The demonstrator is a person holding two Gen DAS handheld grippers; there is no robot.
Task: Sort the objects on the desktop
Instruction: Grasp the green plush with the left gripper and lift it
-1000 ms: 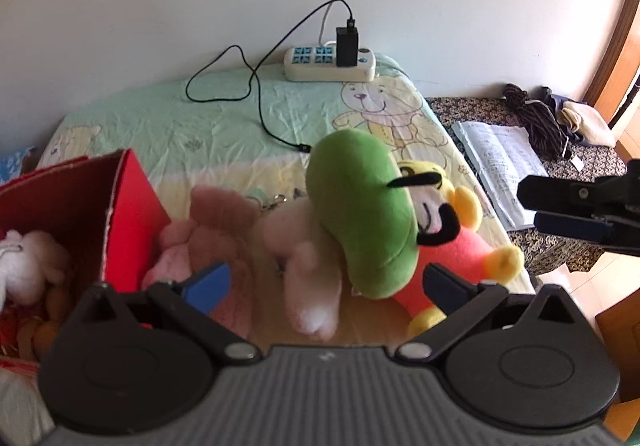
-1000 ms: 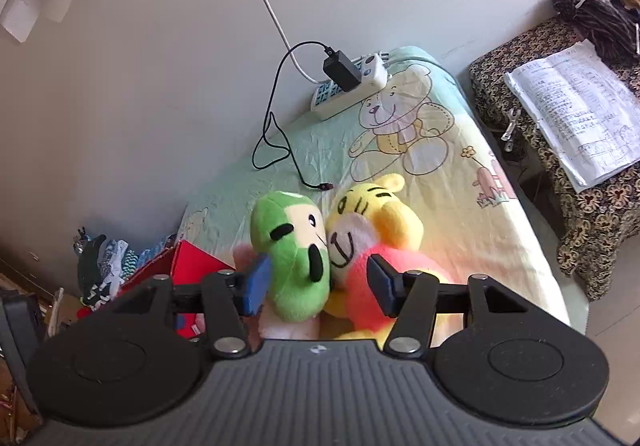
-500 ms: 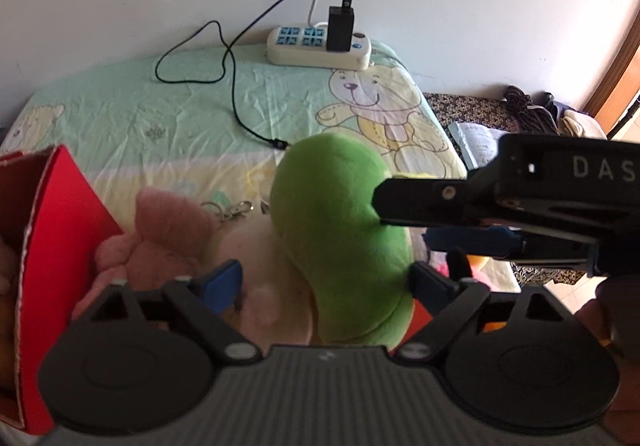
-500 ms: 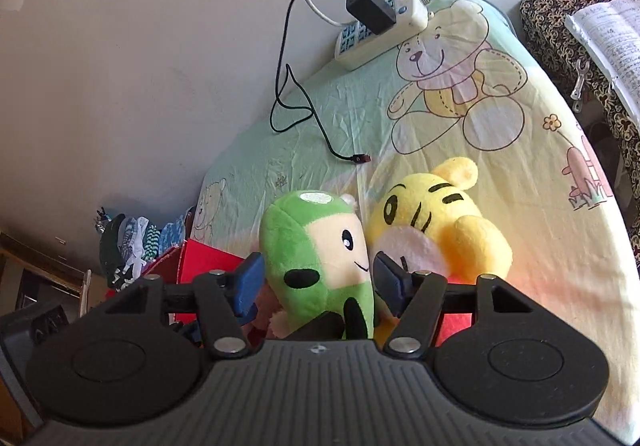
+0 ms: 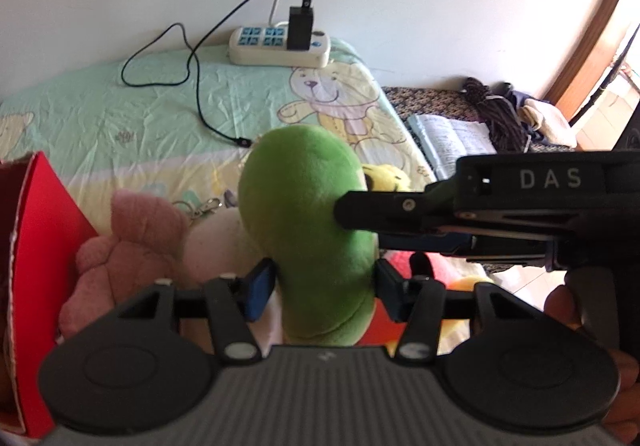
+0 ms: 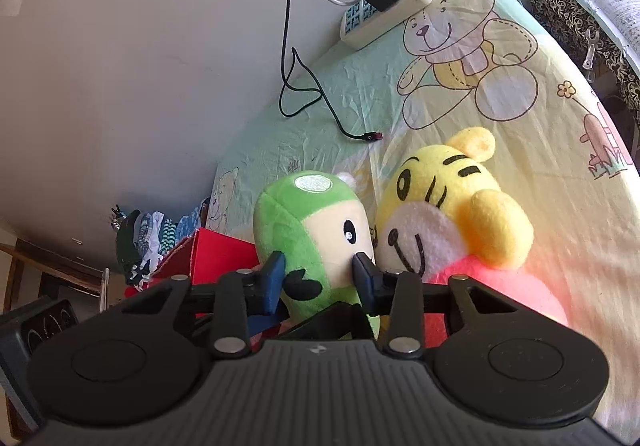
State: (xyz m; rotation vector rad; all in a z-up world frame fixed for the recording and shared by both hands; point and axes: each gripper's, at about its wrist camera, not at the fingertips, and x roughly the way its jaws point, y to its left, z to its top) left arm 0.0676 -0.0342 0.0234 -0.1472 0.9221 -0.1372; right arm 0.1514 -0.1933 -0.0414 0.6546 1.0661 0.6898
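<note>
A green plush toy (image 5: 308, 221) stands upright on the bear-print sheet. My left gripper (image 5: 324, 286) is shut on its lower back. My right gripper (image 6: 319, 278) is shut on its face side (image 6: 320, 238) and reaches in from the right in the left wrist view (image 5: 460, 213). A yellow tiger plush (image 6: 448, 213) with a red body leans against the green one. A pink plush (image 5: 136, 238) lies to the left of it. A red box (image 5: 40, 246) stands at the far left.
A white power strip (image 5: 280, 45) with a black charger and cable (image 5: 192, 85) lies at the back by the wall. A patterned side table with an open notebook (image 5: 456, 137) and clothes stands at the right. A keyring (image 5: 204, 207) lies by the pink plush.
Both grippers have moved in and closed on the green plush. The right gripper now crosses the left wrist view close up.
</note>
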